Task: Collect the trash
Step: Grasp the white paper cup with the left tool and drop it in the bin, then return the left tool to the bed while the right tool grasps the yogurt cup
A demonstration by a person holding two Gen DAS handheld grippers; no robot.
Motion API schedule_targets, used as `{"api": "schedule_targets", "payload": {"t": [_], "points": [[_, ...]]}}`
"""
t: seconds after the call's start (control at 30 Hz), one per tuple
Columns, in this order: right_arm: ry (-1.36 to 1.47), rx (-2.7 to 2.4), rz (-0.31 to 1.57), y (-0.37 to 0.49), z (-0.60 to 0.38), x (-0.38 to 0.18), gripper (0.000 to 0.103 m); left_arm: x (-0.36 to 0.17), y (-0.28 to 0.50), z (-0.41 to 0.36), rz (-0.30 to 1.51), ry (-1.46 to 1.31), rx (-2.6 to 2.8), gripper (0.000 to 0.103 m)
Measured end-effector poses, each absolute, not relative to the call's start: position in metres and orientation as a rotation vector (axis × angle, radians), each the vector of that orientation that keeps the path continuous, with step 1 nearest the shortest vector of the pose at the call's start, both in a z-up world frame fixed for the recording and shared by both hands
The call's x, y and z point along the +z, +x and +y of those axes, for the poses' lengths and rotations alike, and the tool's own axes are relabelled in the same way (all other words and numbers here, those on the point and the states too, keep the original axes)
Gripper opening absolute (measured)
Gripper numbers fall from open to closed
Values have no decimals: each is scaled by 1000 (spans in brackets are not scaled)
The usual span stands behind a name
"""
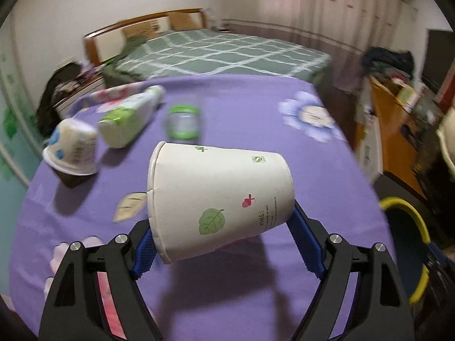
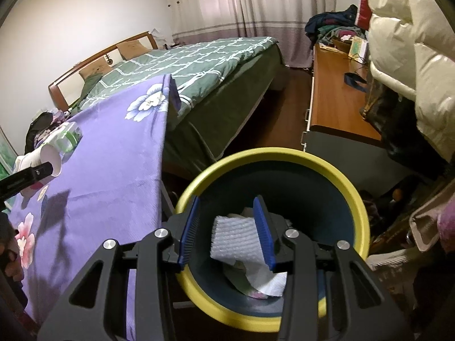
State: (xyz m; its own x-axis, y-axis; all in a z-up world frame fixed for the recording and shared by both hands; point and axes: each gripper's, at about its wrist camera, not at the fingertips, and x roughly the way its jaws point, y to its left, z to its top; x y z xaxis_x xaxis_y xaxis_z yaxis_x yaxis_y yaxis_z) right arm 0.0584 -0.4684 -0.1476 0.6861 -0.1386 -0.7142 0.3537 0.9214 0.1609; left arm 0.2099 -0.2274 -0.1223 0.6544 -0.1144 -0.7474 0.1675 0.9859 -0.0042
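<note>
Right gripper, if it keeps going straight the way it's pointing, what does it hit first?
Probably the white paper lying in the bin. The right gripper points down into the bin's mouth with nothing between its open fingers, though depth is unclear.

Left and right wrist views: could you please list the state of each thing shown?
Paper cup: on its side, clamped by the left gripper.
Right gripper: open, empty, over the bin.
Bin: upright, holding paper trash.
Yogurt cup: tipped over.
White bottle: lying flat.
Small jar: blurred.
</note>
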Motion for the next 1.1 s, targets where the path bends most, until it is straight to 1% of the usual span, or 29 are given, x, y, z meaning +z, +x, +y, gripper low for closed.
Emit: {"api": "schedule_targets", "payload": {"t": [0.57,0.87,0.93,1.0,1.1], "points": [[288,-432,749,-24,-506,-139,38,-113,140,-401,870,242,-617,81],[315,-462,769,-38,-518,-151,38,-135,131,-457,966,297,-724,81],[316,-462,772,-36,-519,-152,38,-140,129,-466,973,314,-728,82],[317,-462,775,-36,-520,-153,38,-140,128,-469,972,323,-734,90],[318,-459,774,-36,-520,-153,38,-137,126,-466,955,321,-731,92]]}}
